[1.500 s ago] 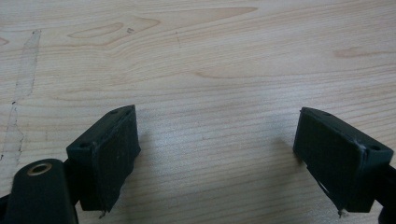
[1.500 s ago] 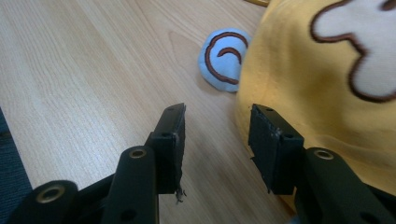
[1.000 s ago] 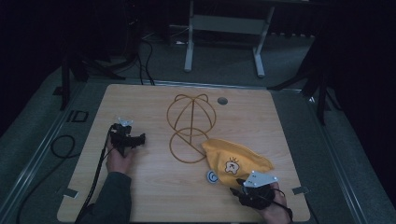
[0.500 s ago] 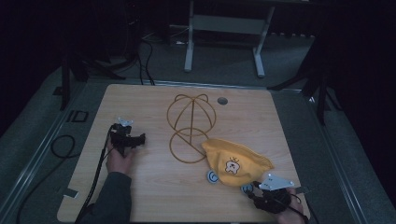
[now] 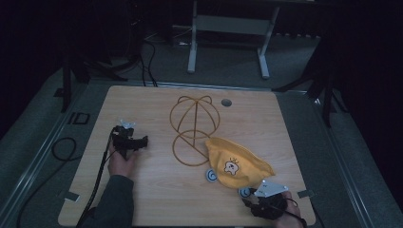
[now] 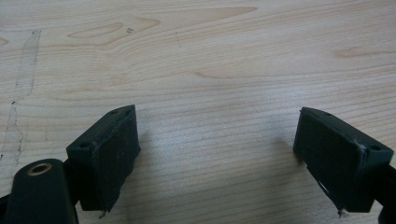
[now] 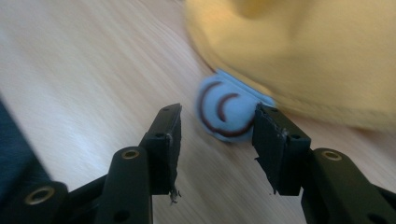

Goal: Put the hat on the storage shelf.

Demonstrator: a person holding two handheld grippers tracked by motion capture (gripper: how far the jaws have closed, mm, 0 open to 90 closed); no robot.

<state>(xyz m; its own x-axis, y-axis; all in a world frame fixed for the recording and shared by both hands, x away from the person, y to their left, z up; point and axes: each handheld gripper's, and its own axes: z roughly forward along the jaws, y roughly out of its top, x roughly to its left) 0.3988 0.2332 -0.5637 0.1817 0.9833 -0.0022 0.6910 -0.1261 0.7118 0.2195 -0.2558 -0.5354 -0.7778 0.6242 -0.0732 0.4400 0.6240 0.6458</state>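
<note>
A yellow cloth cap (image 5: 237,162) with a small cartoon print lies on the wooden table (image 5: 157,190), right of centre, with two round pale-blue ear flaps (image 5: 212,175) at its near edge. My right gripper (image 5: 252,206) sits at the table's near right corner, open, its jaws pointing at one blue flap (image 7: 224,112) just ahead of them, with the yellow cap (image 7: 303,51) behind it. My left gripper (image 5: 142,140) rests on the left side of the table, open, over bare wood (image 6: 215,93).
A brass-coloured wire frame (image 5: 194,124) shaped like a cap stands at the table's middle, touching the cap's far edge. A small round grommet (image 5: 226,102) is set near the far edge. Cables (image 5: 62,152) trail off the left side.
My right gripper has drawn back from the cap toward the near right corner of the table. The left gripper has stayed put.
</note>
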